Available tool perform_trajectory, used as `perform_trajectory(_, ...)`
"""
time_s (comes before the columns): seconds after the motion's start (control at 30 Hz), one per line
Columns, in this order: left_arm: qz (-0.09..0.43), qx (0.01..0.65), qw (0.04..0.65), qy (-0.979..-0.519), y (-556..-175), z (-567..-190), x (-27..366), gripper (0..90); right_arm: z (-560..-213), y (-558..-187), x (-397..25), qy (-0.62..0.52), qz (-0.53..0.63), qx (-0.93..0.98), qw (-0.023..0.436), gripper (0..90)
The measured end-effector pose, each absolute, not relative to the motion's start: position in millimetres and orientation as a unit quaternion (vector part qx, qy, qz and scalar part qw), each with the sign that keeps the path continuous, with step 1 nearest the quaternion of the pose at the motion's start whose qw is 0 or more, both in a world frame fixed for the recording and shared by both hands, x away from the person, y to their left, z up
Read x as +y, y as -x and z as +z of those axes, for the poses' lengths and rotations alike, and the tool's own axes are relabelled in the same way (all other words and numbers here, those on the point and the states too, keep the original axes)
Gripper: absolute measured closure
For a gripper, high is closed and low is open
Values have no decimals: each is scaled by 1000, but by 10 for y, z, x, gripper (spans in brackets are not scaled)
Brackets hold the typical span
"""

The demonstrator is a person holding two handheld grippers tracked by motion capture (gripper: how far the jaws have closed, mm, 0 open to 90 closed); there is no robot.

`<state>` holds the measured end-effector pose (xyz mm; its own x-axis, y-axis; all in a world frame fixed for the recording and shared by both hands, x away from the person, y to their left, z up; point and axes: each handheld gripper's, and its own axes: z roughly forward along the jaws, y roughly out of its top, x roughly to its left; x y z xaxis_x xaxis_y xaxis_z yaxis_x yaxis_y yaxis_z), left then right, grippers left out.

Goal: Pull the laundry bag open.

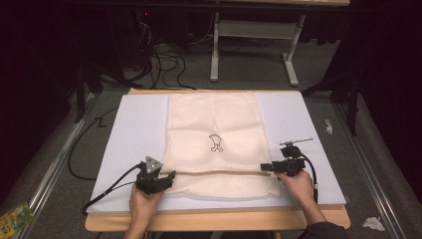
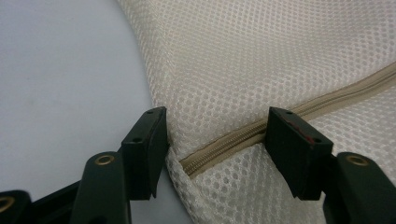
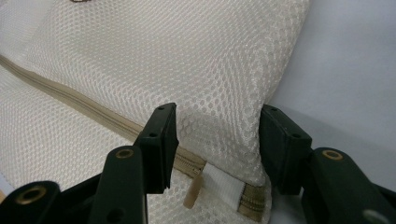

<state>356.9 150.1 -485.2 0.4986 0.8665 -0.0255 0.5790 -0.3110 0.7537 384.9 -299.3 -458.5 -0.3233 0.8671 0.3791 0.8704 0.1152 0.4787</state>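
Observation:
A cream mesh bag (image 1: 214,119) with a small dark drawing (image 1: 215,143) lies flat on a pale pad (image 1: 134,129). A tan zipper (image 1: 219,173) runs across its near part. My left gripper (image 1: 171,175) sits at the bag's left edge. In the left gripper view it (image 2: 217,135) stands open, with its jaws on either side of the zipper's end (image 2: 219,149). My right gripper (image 1: 263,168) is at the bag's right edge. There it (image 3: 217,126) is also open, straddling the mesh corner just above the zipper pull (image 3: 194,191) and a white tab (image 3: 224,184).
The pad rests on a wooden table (image 1: 214,220). Beyond the table stand a white desk frame (image 1: 254,45) and loose cables (image 1: 164,59) on the floor. Crumpled paper (image 1: 373,223) and a green packet (image 1: 15,216) lie on the floor beside the table.

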Motion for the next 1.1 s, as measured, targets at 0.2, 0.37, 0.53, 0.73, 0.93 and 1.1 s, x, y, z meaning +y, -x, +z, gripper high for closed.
perform_trajectory(0.2, 200, 464, 362, -783, -3567, -4854, 1492, 397, -4585, -3813, -3053, 584, -325, -744, 26, 535)
perform_trajectory(0.37, 200, 465, 362, -783, -3567, -4854, 1490, 396, -4586, -3799, -3081, 584, -327, -742, 40, 541)
perform_trajectory(0.53, 201, 466, 362, -782, -3565, -4855, 1486, 397, -4587, -3848, -3021, 579, -332, -743, 45, 543)
perform_trajectory(0.73, 204, 469, 360, -780, -3559, -4857, 1477, 397, -4608, -3732, -3129, 580, -335, -740, 56, 581)
perform_trajectory(0.93, 208, 470, 347, -785, -3560, -4834, 1435, 403, -4618, -3730, -3118, 581, -337, -738, 62, 592)
perform_trajectory(1.1, 206, 471, 347, -784, -3563, -4833, 1437, 406, -4634, -3776, -3034, 572, -334, -747, 62, 757)
